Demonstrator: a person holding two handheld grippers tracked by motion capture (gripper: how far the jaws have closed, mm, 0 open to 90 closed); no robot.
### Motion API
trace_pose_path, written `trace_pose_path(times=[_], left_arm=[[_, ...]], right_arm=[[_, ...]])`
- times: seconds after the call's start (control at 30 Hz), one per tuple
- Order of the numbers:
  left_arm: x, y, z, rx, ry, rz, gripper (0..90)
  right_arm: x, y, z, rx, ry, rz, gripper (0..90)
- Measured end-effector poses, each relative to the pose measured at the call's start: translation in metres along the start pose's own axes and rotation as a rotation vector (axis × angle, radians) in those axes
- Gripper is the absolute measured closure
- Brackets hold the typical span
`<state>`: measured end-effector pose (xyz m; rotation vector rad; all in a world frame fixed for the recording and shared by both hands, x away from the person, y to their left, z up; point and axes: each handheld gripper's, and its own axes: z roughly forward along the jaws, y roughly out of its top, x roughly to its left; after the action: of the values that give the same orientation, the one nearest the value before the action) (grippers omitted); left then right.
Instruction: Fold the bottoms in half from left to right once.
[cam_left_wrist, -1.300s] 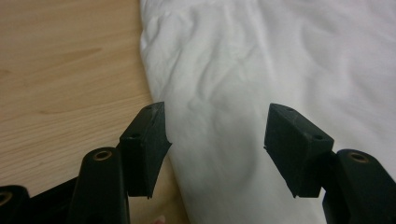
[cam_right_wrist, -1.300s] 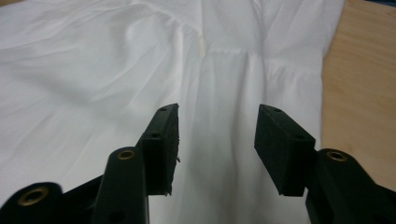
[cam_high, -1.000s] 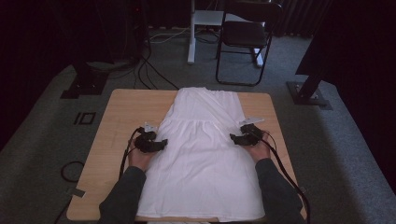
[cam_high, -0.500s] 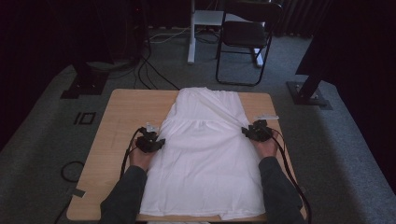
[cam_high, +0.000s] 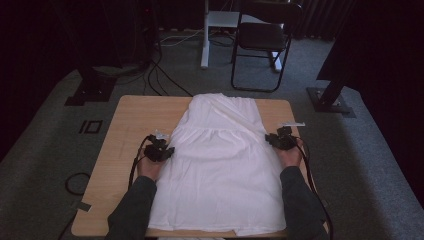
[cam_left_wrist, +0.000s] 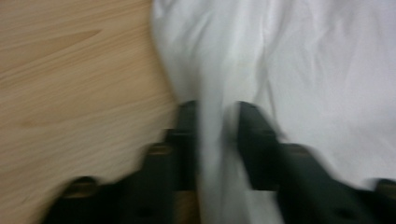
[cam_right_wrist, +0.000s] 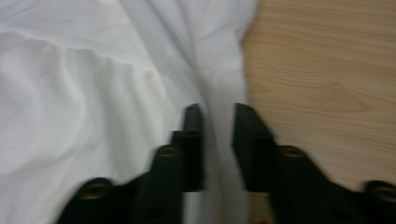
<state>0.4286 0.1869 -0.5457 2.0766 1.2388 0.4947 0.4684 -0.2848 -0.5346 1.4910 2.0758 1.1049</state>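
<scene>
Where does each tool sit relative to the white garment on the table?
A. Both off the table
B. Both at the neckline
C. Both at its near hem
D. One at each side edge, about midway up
D: the left tool and right tool each meet a side edge of the white garment.

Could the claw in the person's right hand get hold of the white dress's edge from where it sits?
Probably yes: the right claw already straddles a fold at the white dress edge, nothing blocking on the table.

Dim room around a softly lit table (cam_high: 125, 125); the white dress (cam_high: 220, 165) glares palely. Both gripper views are motion-blurred, worst toward six o'clock; darkness swallows the high view's twelve o'clock edge.
</scene>
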Motion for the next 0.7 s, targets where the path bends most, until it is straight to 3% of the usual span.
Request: trace_pose_path(times=[0.03,0.07,0.1,0.13,0.17,0.2,0.23,0.33,0.4,0.43,0.53,0.57,0.6,0.63,0.67,0.7], left_arm=[[0.0,0.001,0.002,-0.009,-0.007,-0.004,57.2],[0.0,0.001,0.002,-0.009,-0.007,-0.004,53.7],[-0.001,0.003,0.007,-0.019,-0.025,-0.023,52.6],[-0.001,0.003,0.007,-0.019,-0.025,-0.023,56.0],[-0.001,0.003,0.009,-0.024,-0.032,-0.019,72.0],[-0.001,0.004,0.008,-0.013,-0.045,-0.022,83.0],[-0.002,0.005,0.008,-0.009,-0.03,-0.016,87.2],[-0.005,-0.001,0.0,0.004,-0.007,0.028,88.1],[-0.003,-0.011,-0.01,-0.004,-0.014,0.031,88.3],[-0.002,-0.024,-0.021,-0.005,-0.017,0.029,88.4],[-0.005,-0.036,-0.033,-0.003,-0.016,0.038,88.3],[-0.011,-0.05,-0.046,0.001,-0.02,0.042,88.3],[-0.011,-0.05,-0.046,0.001,-0.02,0.042,88.2],[-0.018,-0.064,-0.057,-0.003,-0.028,0.054,88.2],[-0.018,-0.064,-0.057,-0.003,-0.028,0.054,88.1],[-0.025,-0.077,-0.07,-0.001,-0.033,0.067,88.1]], right_arm=[[0.001,0.0,0.002,-0.002,0.034,-0.006,55.8],[0.001,0.0,0.002,-0.002,0.034,-0.006,55.8],[0.006,0.0,0.006,0.025,0.001,-0.049,54.2],[0.006,0.0,0.006,0.025,0.001,-0.049,54.2],[0.004,-0.001,0.01,0.06,-0.031,-0.044,71.9],[0.002,-0.001,0.012,0.079,-0.056,-0.029,80.4],[-0.002,-0.002,0.012,0.087,-0.062,-0.007,87.4],[-0.006,-0.007,0.013,0.102,-0.058,0.02,88.9],[-0.005,-0.014,0.01,0.095,-0.051,0.011,88.9],[-0.004,-0.022,0.003,0.088,-0.033,0.016,88.9],[0.002,-0.04,-0.014,0.079,-0.015,0.007,88.8],[0.005,-0.046,-0.019,0.077,-0.007,-0.006,88.8],[0.005,-0.046,-0.019,0.077,-0.007,-0.006,88.8],[0.013,-0.059,-0.032,0.081,0.001,-0.02,88.8],[0.017,-0.066,-0.038,0.08,0.006,-0.026,88.8],[0.021,-0.072,-0.045,0.084,0.009,-0.034,88.8]])
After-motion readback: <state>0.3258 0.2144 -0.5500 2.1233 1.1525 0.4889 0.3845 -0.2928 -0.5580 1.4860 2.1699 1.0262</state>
